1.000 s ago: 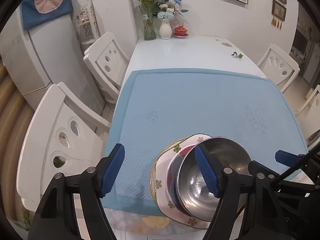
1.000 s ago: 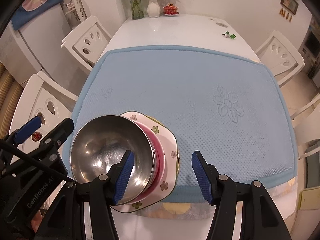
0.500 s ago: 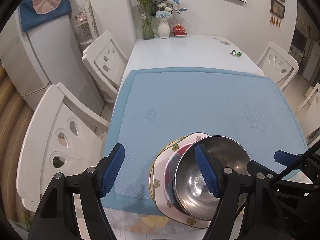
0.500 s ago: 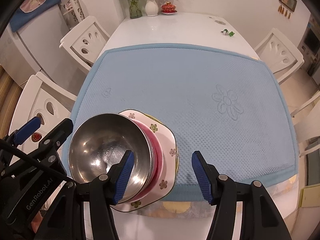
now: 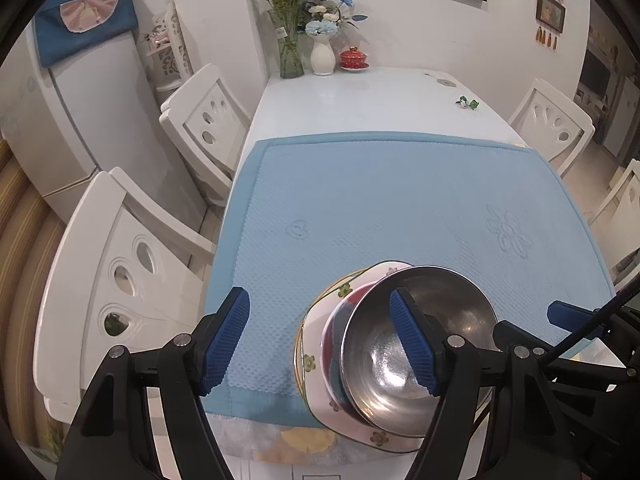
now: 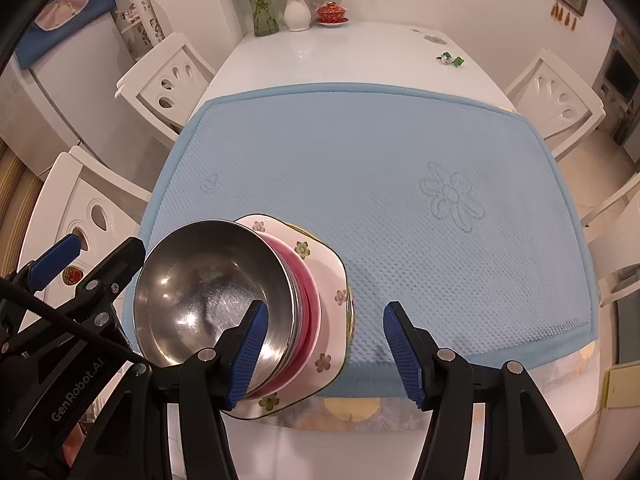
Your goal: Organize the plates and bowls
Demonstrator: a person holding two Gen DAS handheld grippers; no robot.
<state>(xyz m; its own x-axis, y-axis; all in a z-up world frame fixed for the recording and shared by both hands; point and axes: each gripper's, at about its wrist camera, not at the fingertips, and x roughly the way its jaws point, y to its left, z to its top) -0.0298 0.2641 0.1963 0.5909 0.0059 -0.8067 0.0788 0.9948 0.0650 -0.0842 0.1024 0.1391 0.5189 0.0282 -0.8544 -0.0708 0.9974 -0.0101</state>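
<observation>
Stack sits at the near edge of the blue mat [image 6: 360, 168]: steel bowl [image 6: 208, 292] on top, nested in a red bowl [image 6: 310, 296], all on a floral plate [image 6: 332, 276] w/ a gold rim. Plate overhangs the mat's front edge a bit, toward the white surface [image 6: 360, 48].

Both grippers are spread w/ nothing pinched: left gripper [image 5: 320, 344] hangs left of the stack, right gripper [image 6: 324, 352] right of it.

Handling guess: steel bowl is light, stiff, slick, so pinch its rim. Plate and red bowl look ceramic, prob fragile and heavier; lift by the plate edge, slowly, or the bowls may slide.

Only readable text: "GenRobot.AI" on the left gripper body, seen from the right wrist view.
</observation>
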